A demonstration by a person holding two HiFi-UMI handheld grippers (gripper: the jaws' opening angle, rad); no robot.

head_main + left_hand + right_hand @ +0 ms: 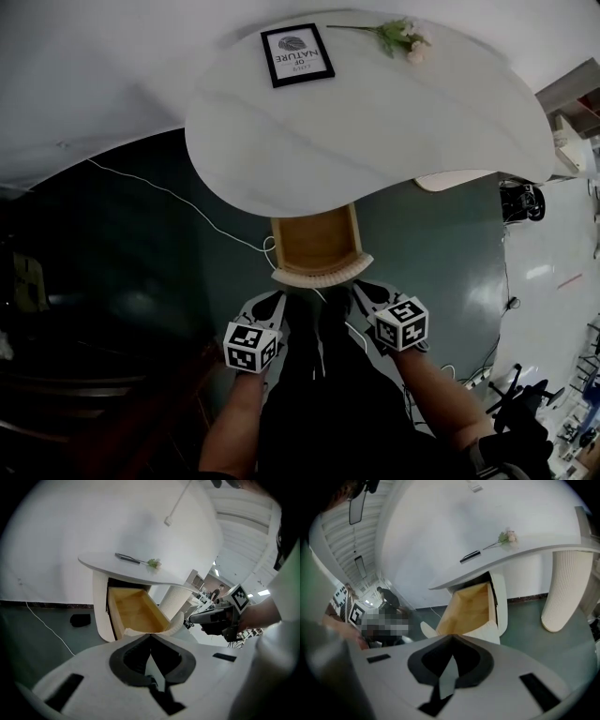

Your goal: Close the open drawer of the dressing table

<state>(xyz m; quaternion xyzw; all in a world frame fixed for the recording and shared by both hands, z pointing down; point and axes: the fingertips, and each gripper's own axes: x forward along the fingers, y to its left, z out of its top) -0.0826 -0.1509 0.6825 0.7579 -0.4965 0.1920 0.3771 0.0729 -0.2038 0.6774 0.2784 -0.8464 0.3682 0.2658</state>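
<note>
Drawer is open, pulled out from under the front edge of the white counter, with its wood-coloured inside showing and its white front facing the person. Left tongs are closed tip to tip with nothing between them, low and just in front of the drawer's left corner. Right tongs are also closed on nothing, just in front of the right corner. Contact with the drawer front can't be told. On the counter's far side, a framed print and a flower stem lie apart. A white cable runs across the dark green floor.
</note>
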